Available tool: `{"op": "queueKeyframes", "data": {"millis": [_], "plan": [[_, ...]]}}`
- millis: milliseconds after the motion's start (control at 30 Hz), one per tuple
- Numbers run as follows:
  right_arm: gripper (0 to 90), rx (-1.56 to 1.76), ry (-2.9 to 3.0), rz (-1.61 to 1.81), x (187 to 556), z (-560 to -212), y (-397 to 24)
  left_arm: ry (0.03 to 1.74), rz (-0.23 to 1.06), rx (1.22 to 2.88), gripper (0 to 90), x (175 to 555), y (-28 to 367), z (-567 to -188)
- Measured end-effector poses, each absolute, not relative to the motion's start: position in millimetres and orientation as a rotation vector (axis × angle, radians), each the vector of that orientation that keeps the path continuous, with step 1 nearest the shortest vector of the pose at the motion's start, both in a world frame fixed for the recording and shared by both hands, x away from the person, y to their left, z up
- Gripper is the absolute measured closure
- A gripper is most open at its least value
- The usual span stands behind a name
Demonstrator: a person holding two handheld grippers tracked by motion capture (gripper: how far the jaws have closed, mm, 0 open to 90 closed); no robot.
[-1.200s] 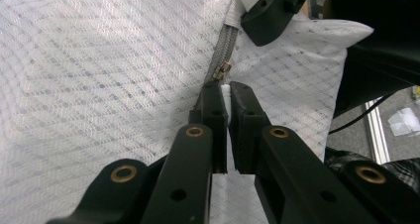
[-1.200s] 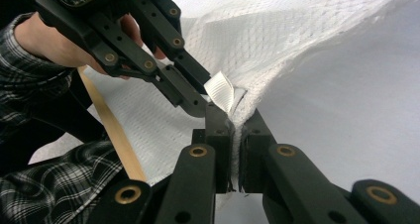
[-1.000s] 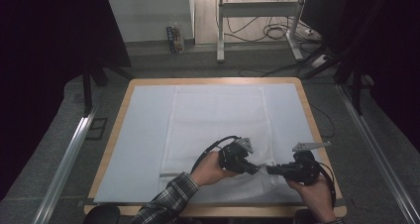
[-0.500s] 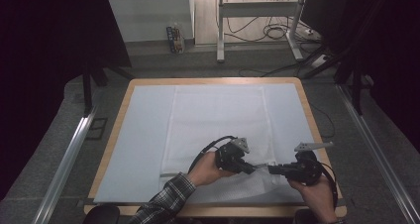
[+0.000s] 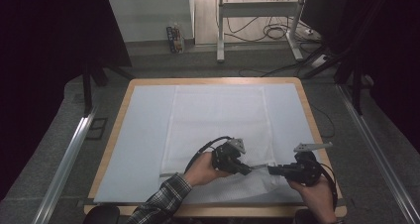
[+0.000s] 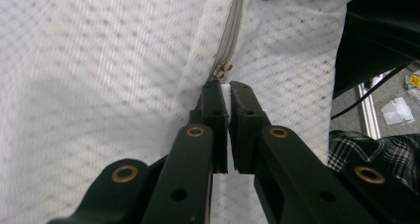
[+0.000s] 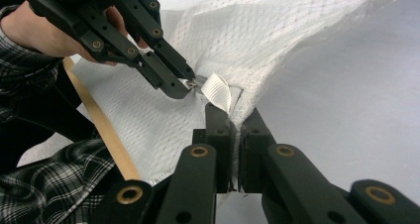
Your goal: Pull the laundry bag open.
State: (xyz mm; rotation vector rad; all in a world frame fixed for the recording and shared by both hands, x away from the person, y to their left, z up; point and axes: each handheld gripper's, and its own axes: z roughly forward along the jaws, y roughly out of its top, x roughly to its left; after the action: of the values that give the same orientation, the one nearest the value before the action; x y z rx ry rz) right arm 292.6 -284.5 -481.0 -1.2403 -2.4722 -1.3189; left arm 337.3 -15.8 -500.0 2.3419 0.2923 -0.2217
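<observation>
- White mesh laundry bag lies flat on the bench, long axis running away from the person; its near right corner is lifted off the surface.
- Grey zipper runs along the bag's near edge, line of travel left-right across the high view, between the two grippers.
- Zipper pull sits just ahead of the left fingers, at their tip. These fingers are narrow, pinched on a white tab or bit of fabric right at the pull; can't tell if it's the pull tab itself.
- Left gripper points right, toward the other gripper, so the zipper lies along its own axis.
- White ribbon loop at the bag corner sits between the two grippers, just above the right fingers.
- Right gripper is clamped on the bag's corner edge below the loop, holding the mesh taut and raised.
- Both grippers nearly tip to tip; left is the nearer one to the pull.
- Judgement: next move is a slide of the pull along the zipper away from the anchored corner, i.e. leftward in the high view.
</observation>
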Motion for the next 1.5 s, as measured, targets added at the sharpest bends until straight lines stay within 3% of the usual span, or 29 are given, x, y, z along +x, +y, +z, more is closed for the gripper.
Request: {"op": "queueKeyframes", "data": {"millis": [1500], "plan": [[85.1,-1.270,-2.484,-1.318,290.5,-482.2,-290.6,0.377,-0.201,2.337,87.0,334.6,28.3,-506.8]]}}
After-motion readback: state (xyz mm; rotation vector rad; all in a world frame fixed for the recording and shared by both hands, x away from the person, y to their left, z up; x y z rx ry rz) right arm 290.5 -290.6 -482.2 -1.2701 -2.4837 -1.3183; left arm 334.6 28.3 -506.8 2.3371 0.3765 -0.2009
